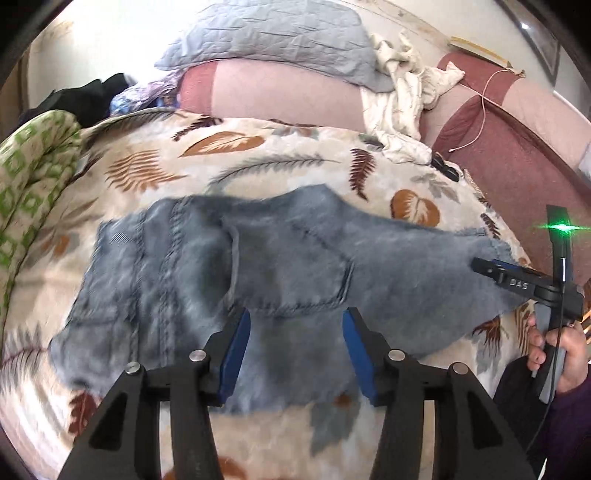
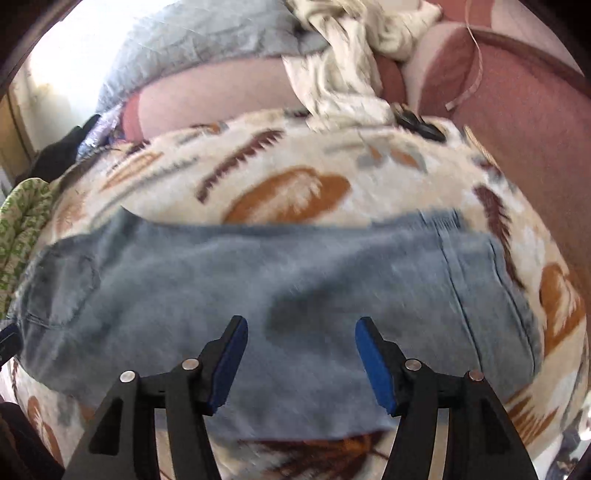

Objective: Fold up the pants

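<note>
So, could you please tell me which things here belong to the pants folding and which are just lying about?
For the job:
- denim pants
- left tongs, open
- right tongs, open

Lying about:
- leaf-print blanket underneath
- grey quilt
- crumpled white cloth
- green-patterned fabric

I count one pair of pants (image 1: 258, 273), blue denim, spread on the bed. Two grippers: my left gripper (image 1: 295, 350) and my right gripper (image 2: 301, 360), each with two blue-padded fingers, so four fingers in all. One leaf-print blanket (image 1: 288, 162) under the denim. One grey quilted pillow (image 1: 273, 37) at the far side. One crumpled white cloth (image 1: 402, 96), far right. One green-patterned blanket (image 1: 33, 177) at the left. One thin cord (image 1: 484, 103), far right.
</note>
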`<state>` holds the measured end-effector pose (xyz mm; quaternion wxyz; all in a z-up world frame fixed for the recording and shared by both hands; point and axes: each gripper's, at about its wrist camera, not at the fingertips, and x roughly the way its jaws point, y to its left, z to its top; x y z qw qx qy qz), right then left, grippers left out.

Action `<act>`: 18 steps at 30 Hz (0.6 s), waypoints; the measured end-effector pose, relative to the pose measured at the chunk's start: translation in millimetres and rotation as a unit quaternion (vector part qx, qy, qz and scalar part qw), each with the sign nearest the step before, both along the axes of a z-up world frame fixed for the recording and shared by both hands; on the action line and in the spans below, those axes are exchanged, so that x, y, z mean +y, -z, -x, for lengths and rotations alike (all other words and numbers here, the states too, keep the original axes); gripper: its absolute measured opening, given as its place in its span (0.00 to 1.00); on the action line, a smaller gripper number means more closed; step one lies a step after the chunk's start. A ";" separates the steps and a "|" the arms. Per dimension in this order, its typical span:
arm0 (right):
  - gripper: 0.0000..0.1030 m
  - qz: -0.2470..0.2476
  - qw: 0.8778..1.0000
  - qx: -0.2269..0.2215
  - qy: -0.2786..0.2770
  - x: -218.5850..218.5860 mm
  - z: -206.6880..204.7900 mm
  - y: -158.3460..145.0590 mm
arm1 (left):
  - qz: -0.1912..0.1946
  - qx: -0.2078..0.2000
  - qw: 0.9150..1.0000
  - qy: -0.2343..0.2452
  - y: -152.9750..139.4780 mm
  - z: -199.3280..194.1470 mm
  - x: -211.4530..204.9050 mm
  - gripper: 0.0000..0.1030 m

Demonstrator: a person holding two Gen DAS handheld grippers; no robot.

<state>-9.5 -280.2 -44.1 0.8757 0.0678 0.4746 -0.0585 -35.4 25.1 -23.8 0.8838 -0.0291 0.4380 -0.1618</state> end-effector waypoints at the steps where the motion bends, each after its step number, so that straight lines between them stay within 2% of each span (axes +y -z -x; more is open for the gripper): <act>1: 0.63 -0.001 1.000 0.001 -0.009 6.6 -6.9 -0.7 | -0.002 -0.001 1.000 0.003 -0.5 -4.9 -5.0 0.52; 7: 0.63 0.001 0.998 0.013 -0.061 50.0 -42.4 10.6 | -0.019 0.020 1.000 0.009 19.2 -32.8 -23.4 0.52; 13: 0.63 0.000 0.996 0.064 -0.057 62.7 -73.9 50.7 | -0.005 0.023 1.000 0.014 39.0 -32.9 -13.1 0.51; 18: 0.64 0.013 0.996 0.061 -0.056 69.5 -88.5 39.6 | 0.002 0.014 1.000 0.024 32.3 -31.0 -8.7 0.52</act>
